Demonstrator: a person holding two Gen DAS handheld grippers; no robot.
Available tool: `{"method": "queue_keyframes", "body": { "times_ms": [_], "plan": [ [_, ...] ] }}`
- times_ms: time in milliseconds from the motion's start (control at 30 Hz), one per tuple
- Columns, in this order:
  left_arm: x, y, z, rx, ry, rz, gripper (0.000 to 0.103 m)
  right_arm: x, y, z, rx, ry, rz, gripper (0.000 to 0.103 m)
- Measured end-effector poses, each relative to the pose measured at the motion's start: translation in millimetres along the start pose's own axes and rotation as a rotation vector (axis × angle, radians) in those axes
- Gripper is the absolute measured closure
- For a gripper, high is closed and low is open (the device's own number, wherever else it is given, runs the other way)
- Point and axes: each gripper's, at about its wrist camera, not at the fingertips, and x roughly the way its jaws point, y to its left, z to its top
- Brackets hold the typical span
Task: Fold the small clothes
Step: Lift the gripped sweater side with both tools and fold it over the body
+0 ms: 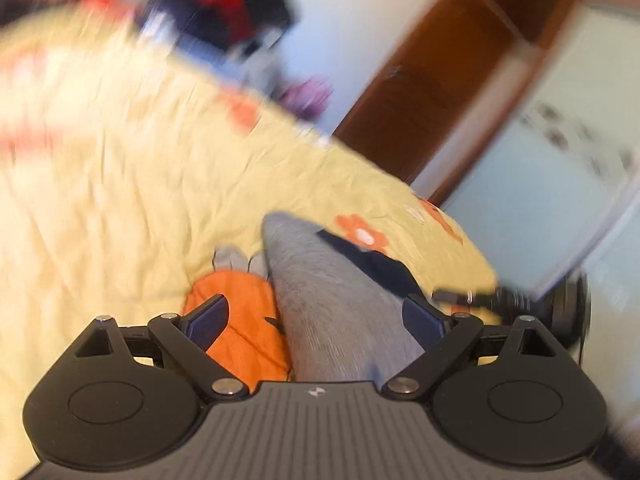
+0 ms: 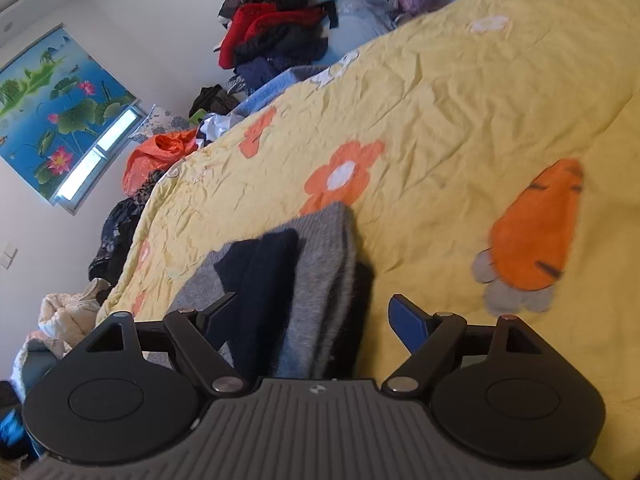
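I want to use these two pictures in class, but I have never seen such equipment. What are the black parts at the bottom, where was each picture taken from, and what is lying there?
No robot here: a person holds hand tongs, one per hand, each with a camera looking along its fingers. The blurred picture comes from the left tongs, the sharp one from the right tongs. Both stand open and grip nothing. Between their fingers lies a grey garment with a dark navy piece on it, resting on a yellow flowered quilt. A clothes pile sits beyond.

both the left gripper and right gripper hold their fingers spread wide apart
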Motion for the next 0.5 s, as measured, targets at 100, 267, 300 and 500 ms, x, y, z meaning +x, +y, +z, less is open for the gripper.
{"method": "queue_keyframes", "body": {
  "times_ms": [100,267,300,500],
  "plan": [
    [36,5,15,-0.077,0.061,-0.017,0.009,17,7,1,-0.012,0.03,0.001,0.019],
    [97,2,22,-0.097,0.192,-0.022,0.026,31,19,6,-0.054,0.056,0.03,0.012],
    [106,3,22,-0.093,0.193,-0.007,0.048,34,19,5,-0.062,0.059,0.046,0.012],
    [111,7,29,-0.077,0.195,0.021,0.077,36,17,-2,-0.099,0.081,0.063,0.066]
  ]
}}
